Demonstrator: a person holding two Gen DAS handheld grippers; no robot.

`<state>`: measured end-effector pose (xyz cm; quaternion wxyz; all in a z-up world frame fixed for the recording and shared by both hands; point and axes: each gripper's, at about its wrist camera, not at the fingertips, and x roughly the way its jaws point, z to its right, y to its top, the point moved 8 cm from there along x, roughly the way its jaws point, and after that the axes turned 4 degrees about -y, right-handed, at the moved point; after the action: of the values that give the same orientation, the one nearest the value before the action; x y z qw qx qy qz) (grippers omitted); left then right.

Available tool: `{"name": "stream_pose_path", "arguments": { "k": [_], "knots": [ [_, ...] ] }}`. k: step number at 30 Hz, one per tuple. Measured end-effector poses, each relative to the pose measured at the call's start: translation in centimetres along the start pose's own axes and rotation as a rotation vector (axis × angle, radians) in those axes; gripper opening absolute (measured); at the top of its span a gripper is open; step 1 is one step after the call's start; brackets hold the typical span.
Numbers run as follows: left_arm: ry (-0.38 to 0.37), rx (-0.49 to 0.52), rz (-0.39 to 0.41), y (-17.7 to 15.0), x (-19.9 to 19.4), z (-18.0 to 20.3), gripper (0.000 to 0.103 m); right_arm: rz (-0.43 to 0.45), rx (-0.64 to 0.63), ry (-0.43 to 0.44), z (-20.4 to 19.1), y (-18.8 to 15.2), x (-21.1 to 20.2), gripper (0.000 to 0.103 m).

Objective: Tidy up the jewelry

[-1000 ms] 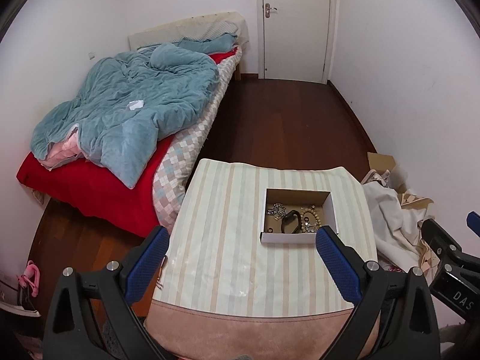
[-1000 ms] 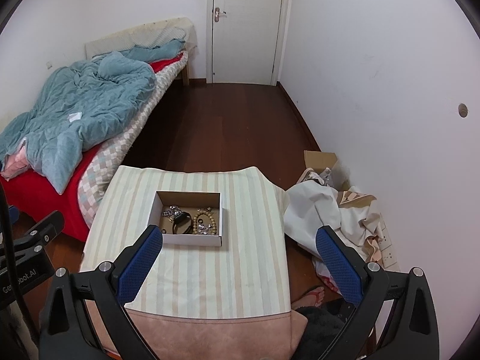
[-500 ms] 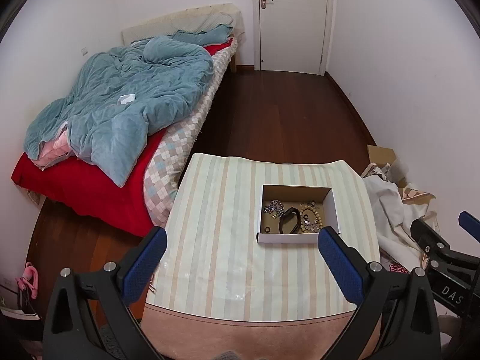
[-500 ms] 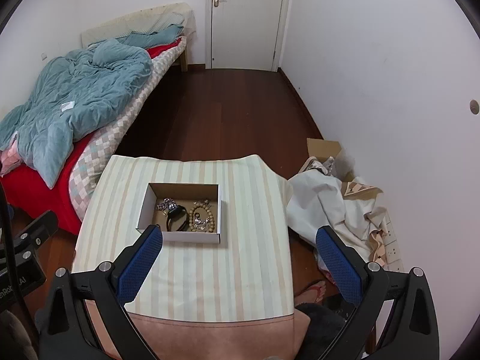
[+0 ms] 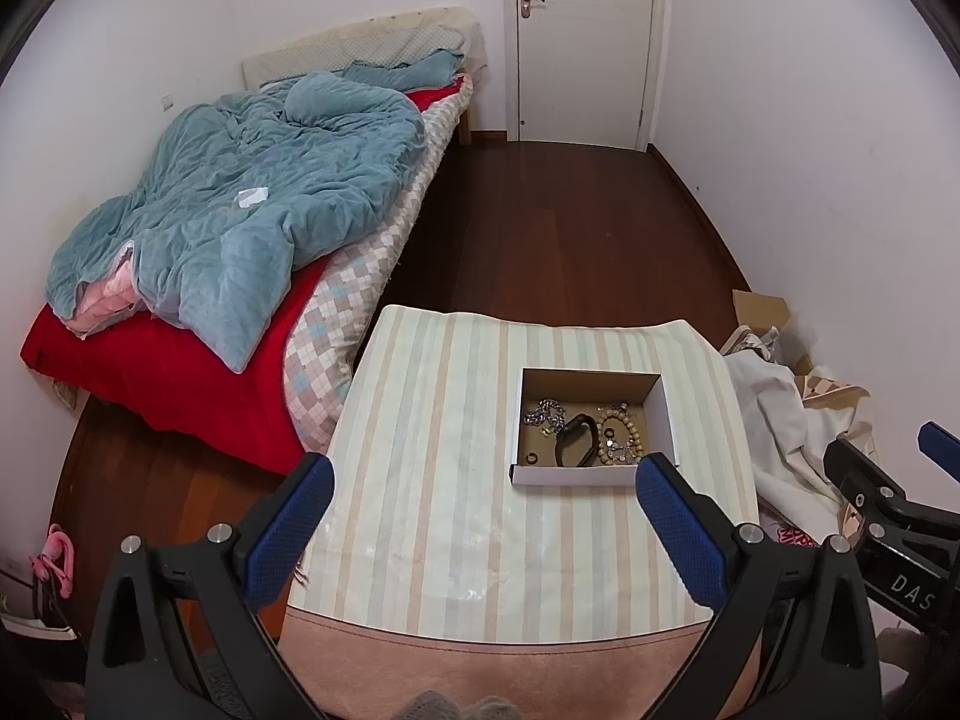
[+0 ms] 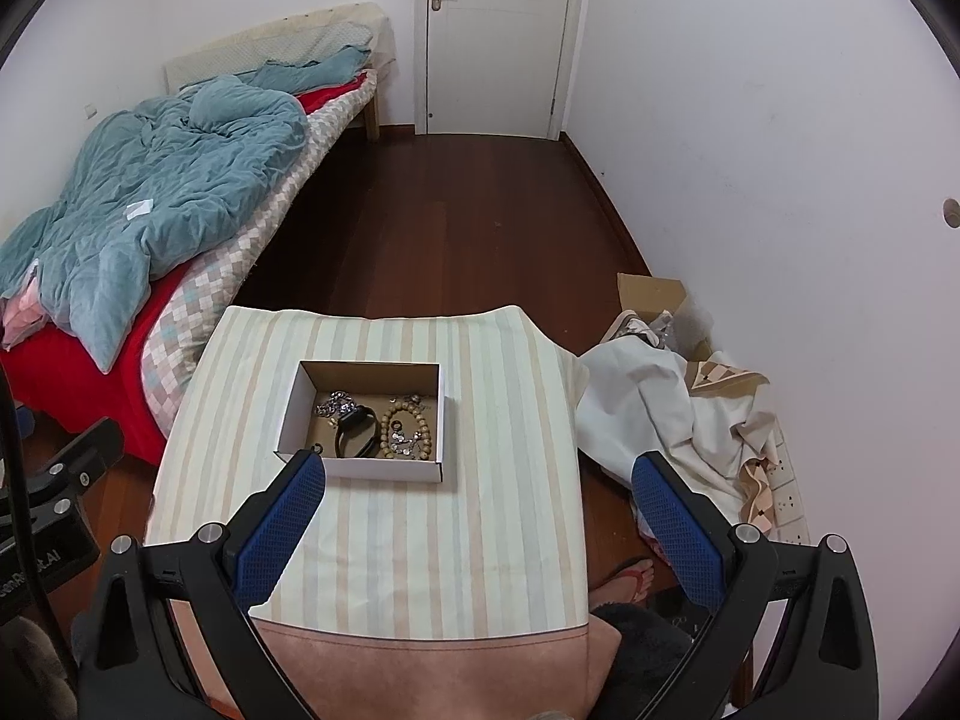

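Both the left gripper (image 5: 483, 474) and right gripper (image 6: 477, 474) are wide open, holding nothing. In the small white cardboard box (image 6: 366, 468), the silver chain (image 6: 333, 405), black band (image 6: 355, 432) and wooden bead bracelet (image 6: 408, 426) look tangled, I think. One pull might lift several.

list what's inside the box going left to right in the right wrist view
silver chain cluster → black band → wooden bead bracelet, all lying in the cardboard box on the striped table.
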<state>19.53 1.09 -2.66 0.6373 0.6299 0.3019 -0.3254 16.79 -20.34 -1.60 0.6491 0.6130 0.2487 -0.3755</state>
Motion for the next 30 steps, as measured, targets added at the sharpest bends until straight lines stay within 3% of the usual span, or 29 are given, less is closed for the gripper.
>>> {"name": "stream_pose_path", "arguments": {
  "k": [30],
  "knots": [
    [0.002, -0.006, 0.013, -0.62, -0.44, 0.21, 0.103, -0.012, 0.015, 0.034, -0.30, -0.69, -0.43, 0.103]
  ]
}}
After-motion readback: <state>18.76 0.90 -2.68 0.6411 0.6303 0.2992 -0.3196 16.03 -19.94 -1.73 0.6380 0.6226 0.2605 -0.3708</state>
